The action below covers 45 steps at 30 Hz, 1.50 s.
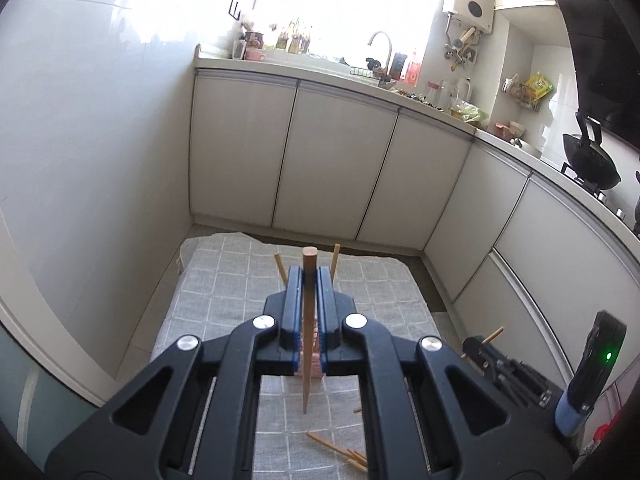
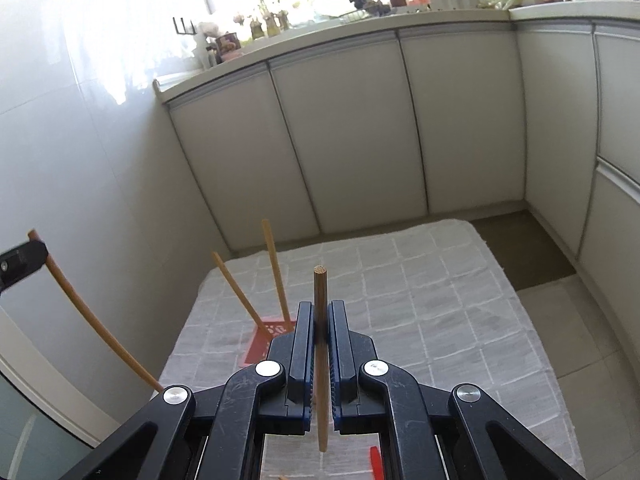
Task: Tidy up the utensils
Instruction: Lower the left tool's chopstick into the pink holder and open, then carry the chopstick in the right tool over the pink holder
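Now both grippers, left (image 1: pixel 309 280) & right (image 2: pixel 321 314), have jaws clamped on one upright chopstick each (image 1: pixel 309 320) (image 2: pixel 321 360); red holder (image 2: pixel 269 342) sits below-left of right jaws, nearer left.

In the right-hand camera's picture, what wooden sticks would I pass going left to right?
Curved-looking wooden chopstick held by the other black gripper → leaning thin wooden chopstick → more upright wooden chopstick, both standing in the red holder → wooden chopstick clamped in this right gripper.
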Each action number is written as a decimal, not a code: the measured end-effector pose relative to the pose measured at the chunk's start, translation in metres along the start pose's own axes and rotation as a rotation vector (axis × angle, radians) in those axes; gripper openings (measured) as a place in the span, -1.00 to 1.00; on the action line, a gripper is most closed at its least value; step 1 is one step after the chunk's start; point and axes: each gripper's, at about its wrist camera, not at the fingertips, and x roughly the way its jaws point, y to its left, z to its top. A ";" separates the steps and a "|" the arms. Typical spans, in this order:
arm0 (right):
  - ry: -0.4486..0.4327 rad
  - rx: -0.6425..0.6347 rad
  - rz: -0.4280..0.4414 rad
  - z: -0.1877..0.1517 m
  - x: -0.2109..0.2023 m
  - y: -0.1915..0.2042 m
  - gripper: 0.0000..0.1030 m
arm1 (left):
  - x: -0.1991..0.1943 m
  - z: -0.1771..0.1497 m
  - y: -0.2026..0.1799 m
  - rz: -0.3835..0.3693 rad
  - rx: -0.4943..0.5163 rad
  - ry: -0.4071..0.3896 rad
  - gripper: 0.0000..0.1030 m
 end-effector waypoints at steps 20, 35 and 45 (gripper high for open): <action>0.020 0.059 0.029 0.005 0.012 -0.022 -0.90 | 0.098 0.013 -0.019 0.059 0.039 0.054 -0.86; 0.026 0.040 0.029 0.004 0.021 -0.012 -0.90 | 0.139 -0.004 0.006 0.085 -0.004 0.187 -0.26; -0.005 0.035 0.039 0.008 0.016 -0.001 -0.90 | 0.086 -0.054 0.043 0.149 -0.035 0.243 0.25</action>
